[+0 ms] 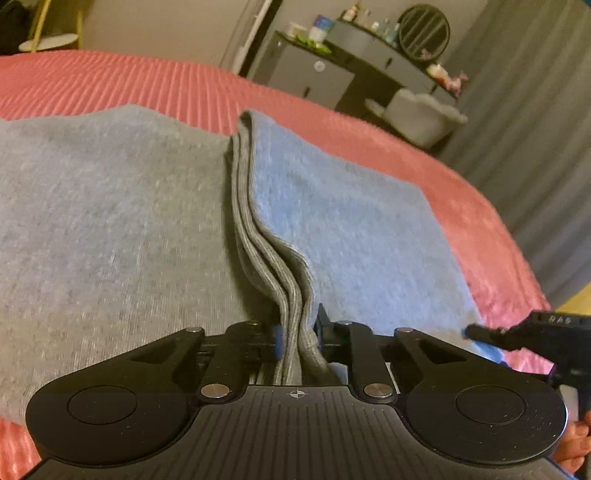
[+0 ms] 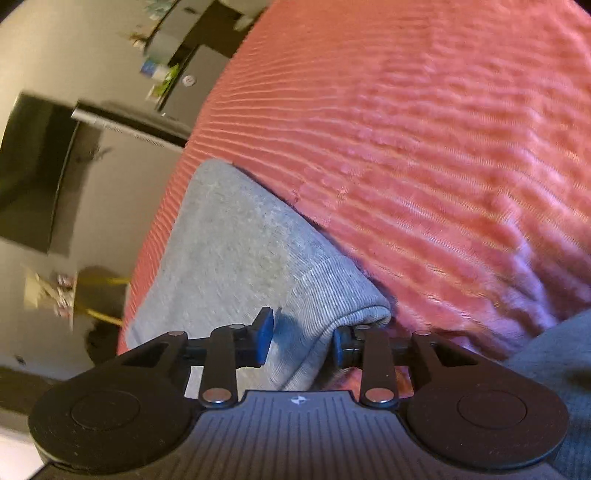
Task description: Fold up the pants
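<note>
Grey pants [image 1: 110, 221] lie spread on a pink ribbed bedspread [image 1: 110, 81], with one part folded over to the right [image 1: 351, 229]. Stacked ribbed edges [image 1: 258, 251] run from the fold down into my left gripper [image 1: 298, 339], which is shut on them. The black body of the right gripper [image 1: 546, 332] shows at the fold's near right corner. In the right wrist view, my right gripper [image 2: 303, 341] is shut on the thick ribbed hem [image 2: 343, 295] of the pants [image 2: 229, 240], with one blue pad on each side of the fold.
The bedspread [image 2: 406, 147] stretches far past the pants. Beyond the bed stand a grey dresser [image 1: 314, 74] with a round mirror [image 1: 424, 31], a white fluffy chair [image 1: 417, 114] and grey curtains [image 1: 535, 147]. More grey cloth [image 2: 554, 369] fills the right view's lower corner.
</note>
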{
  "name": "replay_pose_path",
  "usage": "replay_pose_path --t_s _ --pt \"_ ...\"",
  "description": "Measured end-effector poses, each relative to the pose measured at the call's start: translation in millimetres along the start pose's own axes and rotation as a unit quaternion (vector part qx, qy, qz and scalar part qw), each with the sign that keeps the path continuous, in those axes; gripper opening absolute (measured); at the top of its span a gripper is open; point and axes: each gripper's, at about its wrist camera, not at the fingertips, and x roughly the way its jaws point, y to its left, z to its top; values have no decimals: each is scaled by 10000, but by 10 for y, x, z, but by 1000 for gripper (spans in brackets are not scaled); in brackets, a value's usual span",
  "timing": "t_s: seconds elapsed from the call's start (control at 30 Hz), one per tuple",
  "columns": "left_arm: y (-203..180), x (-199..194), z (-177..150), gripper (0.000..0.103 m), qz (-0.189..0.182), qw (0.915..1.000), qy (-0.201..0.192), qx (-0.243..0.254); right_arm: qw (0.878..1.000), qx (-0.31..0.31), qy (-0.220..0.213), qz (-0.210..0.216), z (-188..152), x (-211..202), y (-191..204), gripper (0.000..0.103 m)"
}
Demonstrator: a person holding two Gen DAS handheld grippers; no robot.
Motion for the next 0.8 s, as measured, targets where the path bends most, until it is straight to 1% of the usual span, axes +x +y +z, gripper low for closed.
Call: replay_pose_path --t_s 0.03,0.07,0.1,0.13,0.17,0.2,0.23,0.27,0.3,0.33,0.37,0.4,0.43,0.5,0.53,0.63,0.7,0.77,0.8 --pt "-2 -62 8 15 -64 9998 -181 -3 10000 -71 -45 -32 5 -19 24 15" --pt "-15 -156 16 15 -166 9988 -452 18 9993 -320 -125 -133 -3 -48 87 11" --pt "-56 -254 25 15 -260 9967 -759 100 9977 -630 -204 -147 -25 -86 169 11" --pt "-91 -359 29 15 -332 9936 -1052 258 9961 -798 -368 59 -47 -166 213 10" --pt "-113 -415 38 16 -347 9917 -1183 373 9940 -820 -526 505 -59 -249 210 10" --pt "-112 -414 48 17 -363 9924 -1091 428 9917 -874 -591 737 -47 -302 215 10" --pt "-101 -357 49 18 -371 9946 -871 427 9904 -1026 -671 636 -27 -335 232 10" --pt "-90 -243 34 18 -231 9974 -529 441 9888 -1301 -692 229 -18 -321 269 11" --pt "-91 -116 4 18 64 9985 -193 509 9853 -1585 -545 -334 -23 -243 298 11" --pt "-103 28 -34 22 434 9968 152 652 9820 -1672 -263 -835 -35 -124 287 11" --pt "-103 73 -57 25 521 9955 192 768 9816 -1602 -64 -1036 -37 -43 256 11" --pt "-121 40 -49 28 533 9948 96 862 9814 -1590 -71 -1074 -41 -27 262 12" --pt "-134 -19 -29 30 620 9942 -7 878 9773 -1770 -62 -1159 -48 -29 318 12" --pt "-104 -122 5 37 826 9930 -300 784 9687 -2144 -42 -1252 -88 -25 412 14" --pt "-77 -159 25 39 910 9927 -413 673 9665 -2240 -35 -1255 -99 -60 427 15" --pt "9 -225 96 39 1146 9910 -655 241 9667 -2243 49 -1229 -94 -134 440 18" --pt "66 -295 123 39 1301 9877 -861 70 9623 -2360 132 -1345 -74 -170 490 24" --pt "20 -315 165 39 1231 9870 -1037 36 9571 -2559 171 -1344 -84 -253 574 27" --pt "9 -325 170 40 1086 9884 -1064 26 9559 -2691 98 -1172 -100 -322 614 28"
